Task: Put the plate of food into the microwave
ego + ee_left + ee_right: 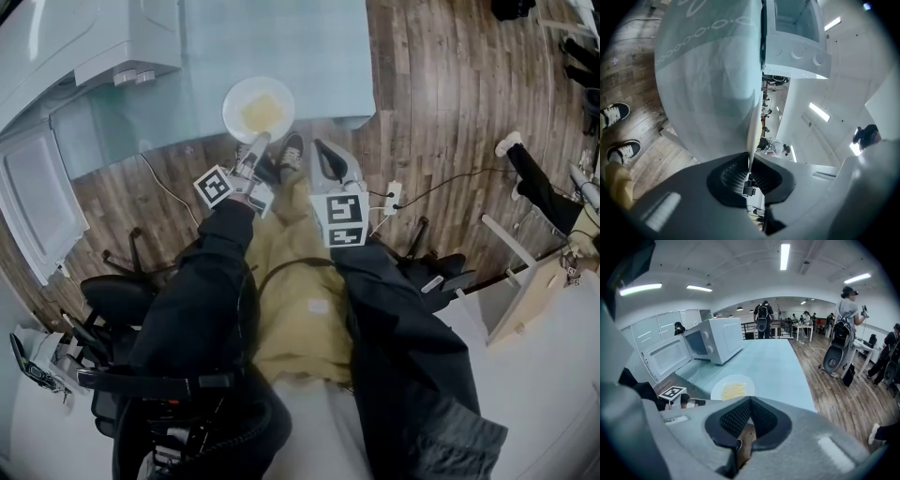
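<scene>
Smooth glossy plate [258,110]; smooth matt table [281,47]; grained wood-plank floor [441,112]; smooth, slightly glossy microwave [719,338] casing.

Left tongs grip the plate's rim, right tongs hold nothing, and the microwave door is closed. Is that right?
Not quite: the microwave door stands open, swung out to the side, as the right gripper view shows. The rest stands: the left tongs grip the rim of the plate, and the right tongs hold nothing.

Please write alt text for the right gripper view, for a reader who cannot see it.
A white plate of yellow food sits on a pale blue table, its rim gripped by the left gripper. Behind stands a white microwave with its door open; the right gripper is shut and empty.
</scene>
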Available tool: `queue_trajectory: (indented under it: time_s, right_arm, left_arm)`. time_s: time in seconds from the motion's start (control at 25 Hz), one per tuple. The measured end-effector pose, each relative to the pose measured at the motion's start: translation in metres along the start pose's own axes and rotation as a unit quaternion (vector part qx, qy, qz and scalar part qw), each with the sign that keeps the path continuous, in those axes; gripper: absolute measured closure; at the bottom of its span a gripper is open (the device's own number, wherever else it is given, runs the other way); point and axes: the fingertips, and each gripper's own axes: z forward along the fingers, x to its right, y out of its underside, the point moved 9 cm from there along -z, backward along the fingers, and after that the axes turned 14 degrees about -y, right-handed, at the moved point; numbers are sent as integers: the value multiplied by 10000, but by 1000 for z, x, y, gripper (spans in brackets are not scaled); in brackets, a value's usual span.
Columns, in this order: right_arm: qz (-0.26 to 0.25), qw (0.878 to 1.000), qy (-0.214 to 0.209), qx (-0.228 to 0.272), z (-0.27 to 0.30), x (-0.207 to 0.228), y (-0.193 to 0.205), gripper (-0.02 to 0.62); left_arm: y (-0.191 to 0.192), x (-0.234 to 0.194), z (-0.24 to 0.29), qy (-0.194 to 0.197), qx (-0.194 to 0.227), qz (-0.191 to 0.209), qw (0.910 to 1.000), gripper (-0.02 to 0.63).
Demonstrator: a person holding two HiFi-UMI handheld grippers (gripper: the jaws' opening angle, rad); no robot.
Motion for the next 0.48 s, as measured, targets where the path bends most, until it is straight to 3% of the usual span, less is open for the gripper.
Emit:
queue_trajectory:
  time_s: [0.48]
  right_arm:
    - [-361,9991,-174,165,-4,0,-11,597]
  left_arm:
    - [7,20,-17,100,227,120,9996,595]
